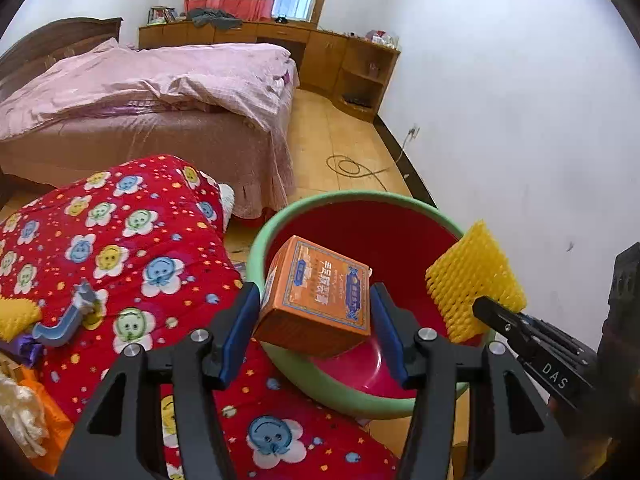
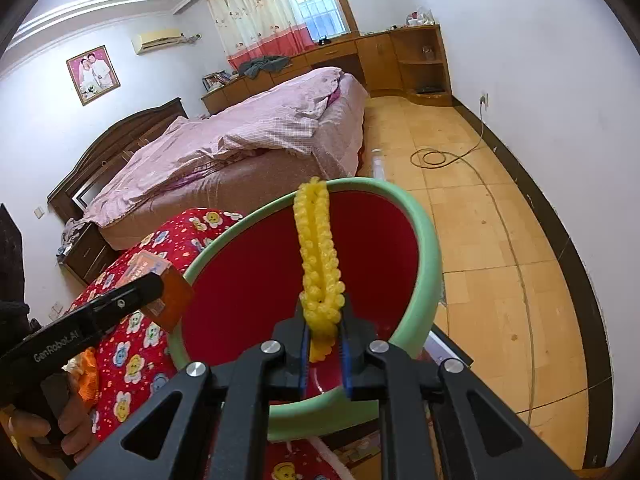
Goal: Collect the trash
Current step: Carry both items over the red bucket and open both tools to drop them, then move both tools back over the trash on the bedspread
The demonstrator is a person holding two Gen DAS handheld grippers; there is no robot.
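A red basin with a green rim [image 1: 320, 200] [image 2: 420, 224] rests at the edge of a red flowered quilt [image 1: 132, 248]. My left gripper [image 1: 316, 320] is shut on an orange box [image 1: 320, 300] and holds it over the basin's near left side; the box also shows in the right wrist view [image 2: 172, 296]. My right gripper [image 2: 323, 340] is shut on a yellow foam net [image 2: 318, 256], upright over the basin. In the left wrist view the net [image 1: 476, 280] hangs over the basin's right rim, with the right gripper [image 1: 496, 316] below it.
More litter lies on the quilt at left: a yellow foam piece [image 1: 16, 316], a blue plastic piece [image 1: 68, 320], orange and white items [image 1: 24, 404]. A pink bed [image 1: 160, 96] stands behind. A cable [image 2: 436, 158] coils on the floor near the wall.
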